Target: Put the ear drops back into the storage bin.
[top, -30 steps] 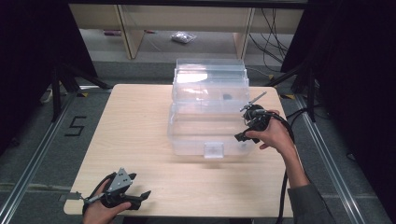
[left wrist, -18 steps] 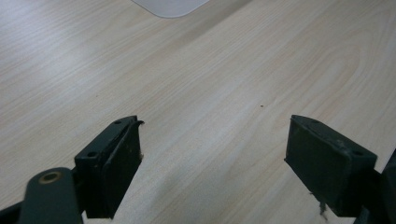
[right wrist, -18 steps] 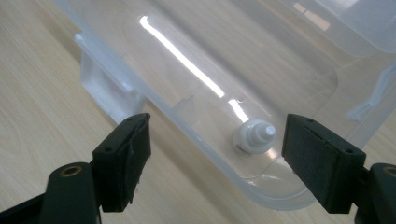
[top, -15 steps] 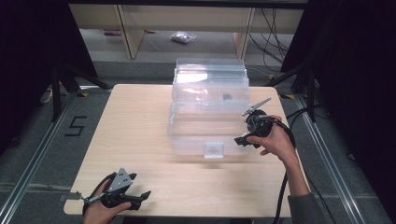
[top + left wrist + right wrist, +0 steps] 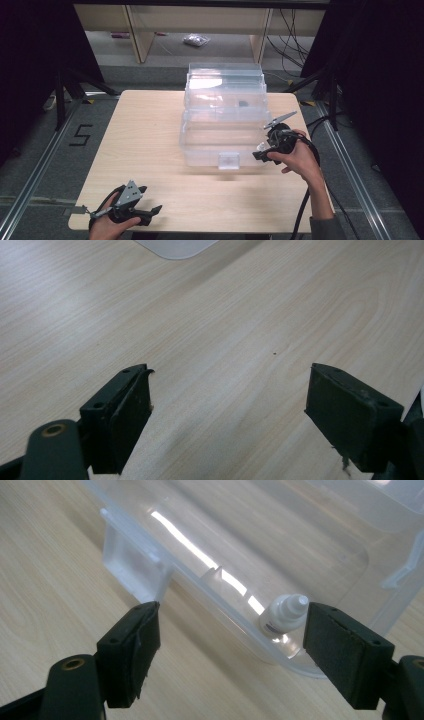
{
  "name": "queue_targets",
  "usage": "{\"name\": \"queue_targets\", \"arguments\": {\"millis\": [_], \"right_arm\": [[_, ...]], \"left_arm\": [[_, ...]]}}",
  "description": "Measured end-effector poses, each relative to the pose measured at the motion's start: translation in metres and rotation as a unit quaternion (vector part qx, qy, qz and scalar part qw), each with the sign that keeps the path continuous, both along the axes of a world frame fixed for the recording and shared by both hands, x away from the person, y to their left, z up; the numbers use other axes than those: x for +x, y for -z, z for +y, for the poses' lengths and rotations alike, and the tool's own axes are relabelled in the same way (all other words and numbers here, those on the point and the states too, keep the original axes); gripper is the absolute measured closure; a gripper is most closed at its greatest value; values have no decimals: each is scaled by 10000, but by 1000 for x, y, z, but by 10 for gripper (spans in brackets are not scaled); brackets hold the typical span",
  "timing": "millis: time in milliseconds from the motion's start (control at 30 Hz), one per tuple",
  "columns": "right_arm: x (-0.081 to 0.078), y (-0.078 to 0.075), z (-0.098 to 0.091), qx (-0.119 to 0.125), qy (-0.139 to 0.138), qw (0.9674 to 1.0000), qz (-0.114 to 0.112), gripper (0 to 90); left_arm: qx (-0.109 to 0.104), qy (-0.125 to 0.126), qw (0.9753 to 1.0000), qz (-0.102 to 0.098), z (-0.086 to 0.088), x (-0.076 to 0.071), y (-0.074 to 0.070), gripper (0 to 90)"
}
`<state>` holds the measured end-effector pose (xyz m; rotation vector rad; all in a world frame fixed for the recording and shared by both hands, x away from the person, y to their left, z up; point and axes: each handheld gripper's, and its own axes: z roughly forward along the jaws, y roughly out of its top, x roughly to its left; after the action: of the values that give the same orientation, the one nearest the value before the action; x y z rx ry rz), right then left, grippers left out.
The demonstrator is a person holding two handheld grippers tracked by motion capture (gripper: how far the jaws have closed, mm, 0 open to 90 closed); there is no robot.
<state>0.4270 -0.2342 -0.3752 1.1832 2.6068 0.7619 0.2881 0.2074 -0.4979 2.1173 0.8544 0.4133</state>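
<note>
A clear plastic box (image 5: 210, 145) stands in the middle of the wooden table (image 5: 145, 130), its lid (image 5: 225, 80) raised at the back. A small white bottle (image 5: 285, 614) lies inside it against the front wall. My right gripper (image 5: 259, 153) is held at the box's front right corner, and in the right gripper view the right gripper (image 5: 230, 630) is open, with its jaws apart on either side of that wall and the bottle behind it. My left gripper (image 5: 150, 212) rests low at the table's front left; the left gripper (image 5: 227, 390) is open over bare wood.
The box has a front latch (image 5: 228, 160) facing the person. A small dark item (image 5: 243, 104) sits in the upper part of the box. Shelving (image 5: 200, 20) and cables (image 5: 295, 30) lie beyond the table's far edge.
My right gripper has drifted a little toward the person and settled at the box's front right corner. The left gripper has stayed put.
</note>
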Motion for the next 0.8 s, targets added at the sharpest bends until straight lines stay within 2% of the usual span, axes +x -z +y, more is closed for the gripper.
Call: {"name": "queue_targets", "arguments": {"millis": [33,67,133,200,233,333,433,467,500,533,567,600,633,733,767,800], "right_arm": [[0,0,0,0,-29,10000,-17,236],[-2,-1,-1,7,-4,10000,-11,236],[-3,-1,-1,-20,53,10000,-20,235],[-7,-1,-2,6,-19,10000,-18,236],[-8,0,-2,10,-32,10000,-40,236],[-13,-1,-3,-2,-13,10000,-16,236],[-15,-1,-4,-9,-1,10000,-51,236],[-18,-1,-3,1,36,10000,-22,235],[-18,0,-2,-11,52,10000,-37,235],[-19,0,-2,-21,38,10000,-24,234],[-19,0,-2,-21,38,10000,-24,234],[-20,1,-2,9,-84,9999,-58,230],[-22,1,-1,23,-62,10000,-15,227],[-24,2,-1,11,-123,9999,-108,220],[-26,2,0,73,-103,9999,-31,223],[-26,3,0,83,-150,9998,-121,222]], "left_arm": [[0,0,10000,0,0,0,0,177],[117,49,9999,4,1,0,-1,177],[87,15,10000,1,1,0,0,177],[77,1,10000,-3,1,1,0,177],[-42,-32,10000,10,0,0,0,177],[25,7,10000,10,0,0,0,177],[-17,-21,10000,13,0,0,0,177],[122,-14,9999,19,1,0,-1,177],[32,-30,10000,34,0,-1,-1,177],[119,15,9999,42,1,0,-1,177],[119,15,9999,42,1,0,-1,177],[7,-7,10000,42,0,-1,-1,177],[-2,-18,10000,15,0,-1,0,177],[55,-16,10000,37,0,-1,-1,177],[42,-37,10000,49,0,-1,-1,177],[49,-21,10000,36,0,-1,-1,177]]}}
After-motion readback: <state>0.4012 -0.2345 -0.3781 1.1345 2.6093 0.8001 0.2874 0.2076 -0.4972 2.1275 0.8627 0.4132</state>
